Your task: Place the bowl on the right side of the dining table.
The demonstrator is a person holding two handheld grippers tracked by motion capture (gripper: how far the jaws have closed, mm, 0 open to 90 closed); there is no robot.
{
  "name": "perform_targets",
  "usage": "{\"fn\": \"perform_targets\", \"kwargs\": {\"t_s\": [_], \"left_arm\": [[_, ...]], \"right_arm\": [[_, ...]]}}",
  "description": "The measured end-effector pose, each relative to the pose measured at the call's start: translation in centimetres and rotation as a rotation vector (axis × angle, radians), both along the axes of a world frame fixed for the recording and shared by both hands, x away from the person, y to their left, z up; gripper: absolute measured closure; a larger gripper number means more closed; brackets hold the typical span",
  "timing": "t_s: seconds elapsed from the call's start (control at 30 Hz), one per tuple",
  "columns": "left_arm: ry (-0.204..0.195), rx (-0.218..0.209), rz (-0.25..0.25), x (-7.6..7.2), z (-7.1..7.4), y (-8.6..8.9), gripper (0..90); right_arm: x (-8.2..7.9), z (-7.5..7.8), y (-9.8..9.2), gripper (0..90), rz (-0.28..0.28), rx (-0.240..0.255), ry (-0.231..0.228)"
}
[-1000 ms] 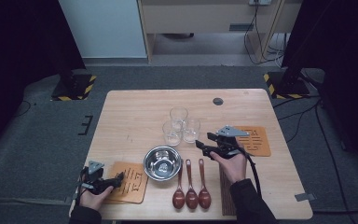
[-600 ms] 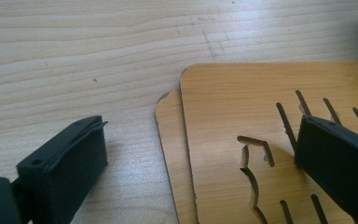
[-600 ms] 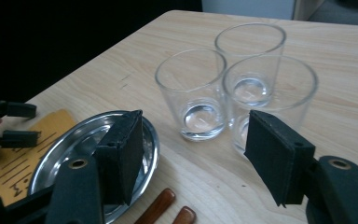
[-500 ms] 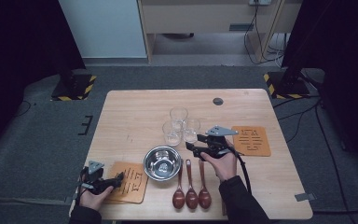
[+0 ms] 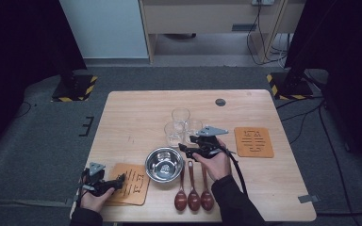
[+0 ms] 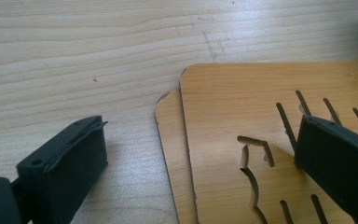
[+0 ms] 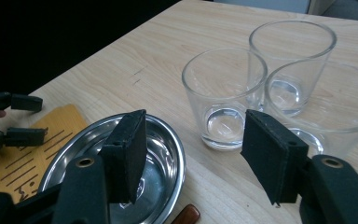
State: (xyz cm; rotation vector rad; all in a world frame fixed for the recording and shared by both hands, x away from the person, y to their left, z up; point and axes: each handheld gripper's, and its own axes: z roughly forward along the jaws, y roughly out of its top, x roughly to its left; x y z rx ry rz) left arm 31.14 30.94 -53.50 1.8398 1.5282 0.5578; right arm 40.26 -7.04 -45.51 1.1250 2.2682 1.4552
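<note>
Three clear glasses stand together mid-table: the nearest [image 7: 223,98], one behind it [image 7: 291,60] and one to its right [image 7: 326,107]; from above the cluster [image 5: 181,126] sits just beyond a steel bowl [image 5: 164,164]. My right gripper [image 5: 185,149] [image 7: 193,140] hovers low between bowl and glasses, pointing left. It is open; its jaws have just been closing a little with nothing between them, the nearest glass still ahead. My left gripper [image 5: 121,179] [image 6: 200,140] rests open at the edge of two stacked wooden coasters [image 6: 242,107] at the front left.
Three brown spoons [image 5: 193,195] lie side by side in front of the bowl [image 7: 163,154]. Another wooden coaster [image 5: 253,141] lies to the right. A dark round cap [image 5: 220,101] sits near the far edge. The left gripper [image 7: 9,116] appears beyond the bowl.
My right gripper has travelled left, from beside the right coaster to the gap between the bowl and the glasses. The left hand and gripper have stayed put.
</note>
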Motion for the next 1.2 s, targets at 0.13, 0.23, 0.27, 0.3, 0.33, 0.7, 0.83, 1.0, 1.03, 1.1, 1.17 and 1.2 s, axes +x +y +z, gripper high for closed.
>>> {"fn": "perform_targets", "kwargs": {"t_s": [0.13,0.23,0.27,0.3,0.33,0.7,0.83,1.0,1.03,1.1,1.17,1.2], "left_arm": [[0.0,0.0,0.0,0.0,0.0,0.0,1.3],[0.0,0.0,0.0,0.0,0.0,0.0,1.3],[0.0,0.0,0.0,0.0,0.0,0.0,1.2],[0.0,0.0,0.0,0.0,0.0,0.0,1.3],[0.0,0.0,0.0,0.0,0.0,0.0,1.3],[0.0,0.0,0.0,0.0,0.0,0.0,1.3],[0.0,0.0,0.0,0.0,0.0,0.0,1.3],[0.0,0.0,0.0,0.0,0.0,0.0,1.3],[0.0,0.0,0.0,0.0,0.0,0.0,1.3],[0.0,0.0,0.0,0.0,0.0,0.0,1.3],[0.0,0.0,0.0,0.0,0.0,0.0,1.3],[0.0,0.0,0.0,0.0,0.0,0.0,1.2]], "right_arm": [[0.1,-0.5,0.6,41.3,0.008,-0.01,0.023],[0.3,-0.8,1.0,42.5,0.015,-0.027,0.038],[0.3,-1.0,1.1,42.8,0.016,-0.031,0.043],[0.3,-1.1,1.2,42.9,0.017,-0.035,0.048],[0.3,-1.2,1.3,43.2,0.02,-0.04,0.052],[0.4,-2.7,2.7,49.0,0.045,-0.079,0.105],[0.5,-3.2,2.9,52.4,0.05,-0.101,0.127],[0.7,-3.7,3.1,54.4,0.046,-0.109,0.147],[0.7,-3.8,3.1,54.6,0.044,-0.112,0.152],[0.8,-4.0,3.2,56.1,0.043,-0.121,0.164],[0.9,-4.2,3.3,58.1,0.043,-0.128,0.177],[0.9,-4.3,3.3,58.8,0.043,-0.134,0.179]]}}
